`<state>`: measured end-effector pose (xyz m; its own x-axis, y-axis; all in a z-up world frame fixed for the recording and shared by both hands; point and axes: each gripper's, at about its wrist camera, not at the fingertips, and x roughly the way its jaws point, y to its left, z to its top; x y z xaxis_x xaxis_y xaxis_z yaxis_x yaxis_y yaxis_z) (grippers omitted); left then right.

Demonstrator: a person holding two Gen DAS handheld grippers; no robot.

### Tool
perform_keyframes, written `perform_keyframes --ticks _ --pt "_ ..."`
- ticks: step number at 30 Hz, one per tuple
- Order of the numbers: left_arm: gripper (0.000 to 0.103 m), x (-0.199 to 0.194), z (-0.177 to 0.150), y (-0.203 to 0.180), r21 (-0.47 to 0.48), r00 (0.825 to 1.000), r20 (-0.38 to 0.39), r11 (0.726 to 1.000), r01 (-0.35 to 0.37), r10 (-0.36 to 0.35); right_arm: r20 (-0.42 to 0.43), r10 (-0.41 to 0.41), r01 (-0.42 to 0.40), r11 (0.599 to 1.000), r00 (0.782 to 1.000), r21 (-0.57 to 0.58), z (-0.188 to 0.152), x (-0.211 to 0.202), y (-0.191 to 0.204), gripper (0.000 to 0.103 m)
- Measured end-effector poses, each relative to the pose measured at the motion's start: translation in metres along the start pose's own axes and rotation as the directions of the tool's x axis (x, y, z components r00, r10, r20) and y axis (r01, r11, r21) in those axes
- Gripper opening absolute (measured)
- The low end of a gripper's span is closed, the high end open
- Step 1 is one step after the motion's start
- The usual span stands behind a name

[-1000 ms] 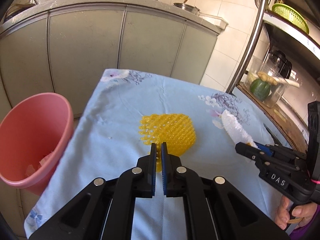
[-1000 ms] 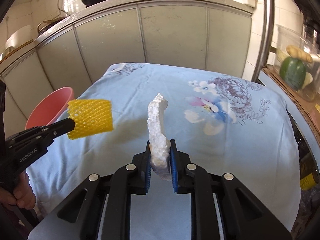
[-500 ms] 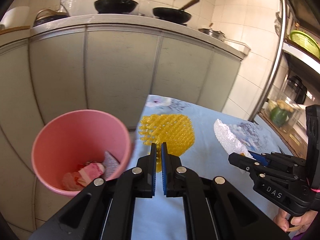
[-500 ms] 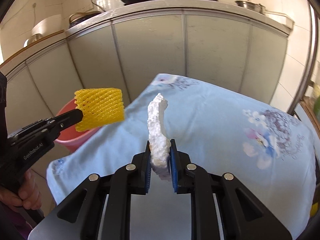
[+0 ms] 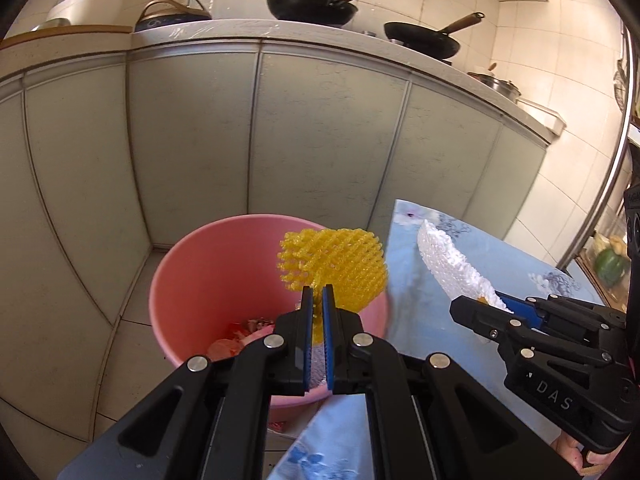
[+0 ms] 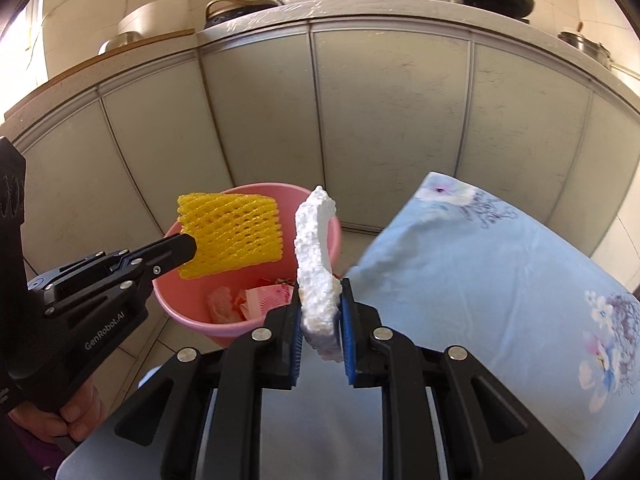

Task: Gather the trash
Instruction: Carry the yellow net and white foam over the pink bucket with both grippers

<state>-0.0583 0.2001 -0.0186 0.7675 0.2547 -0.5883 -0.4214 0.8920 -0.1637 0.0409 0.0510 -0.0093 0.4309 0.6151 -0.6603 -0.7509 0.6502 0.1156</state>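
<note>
From the left wrist view, the pink bucket (image 5: 208, 280) stands on the tiled floor against the grey cabinet fronts (image 5: 320, 140), and the left gripper (image 5: 317, 300) has its jaws pinched nearly together on the lower edge of a yellow foam net (image 5: 334, 268), which hangs over the bucket's right rim. That view looks steeply into the bucket but its own fingers cover most of the bottom; only some pinkish scraps (image 5: 240, 332) show beside them. The right wrist view opens the bucket up better: crumpled pink and orange wrappers (image 6: 256, 300) lie on the bottom, though what exactly they are is hard to make out.

Further right, the right gripper (image 6: 320, 320) is clamped on the lower part of a white styrofoam piece (image 6: 316, 256), which stands upright between the blue pads (image 6: 347, 320), its tip level with the bucket's far rim. In the left view the same piece (image 5: 452, 264) pokes out from that gripper (image 5: 486, 304) over the table edge, beside the net without touching it.

The blue flowered tablecloth (image 6: 500, 280) fills the right of both views, its far side cut off. Only the right view shows the hand (image 6: 60, 420) gripping the left tool's handle. On the counter above sit two black woks (image 5: 312, 4).
</note>
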Motion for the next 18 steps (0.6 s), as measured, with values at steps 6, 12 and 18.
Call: perform_keyframes --ticks 6,12,18 --pt "0.004 0.013 0.0 0.018 -0.017 0.999 -0.016 0.999 -0.042 0.041 -0.02 0.031 -0.032 0.999 0.999 -0.034 0.012 0.02 0.017 0.017" --pt "0.004 0.026 -0.002 0.032 -0.03 0.996 -0.038 0.996 -0.078 0.077 -0.053 0.072 -0.074 0.997 0.996 -0.036 0.022 0.045 0.027 0.017" --pt "0.004 0.039 -0.004 0.044 -0.042 0.992 -0.067 0.993 -0.109 0.106 -0.094 0.103 -0.106 0.994 0.99 -0.022 0.026 0.068 0.031 0.017"
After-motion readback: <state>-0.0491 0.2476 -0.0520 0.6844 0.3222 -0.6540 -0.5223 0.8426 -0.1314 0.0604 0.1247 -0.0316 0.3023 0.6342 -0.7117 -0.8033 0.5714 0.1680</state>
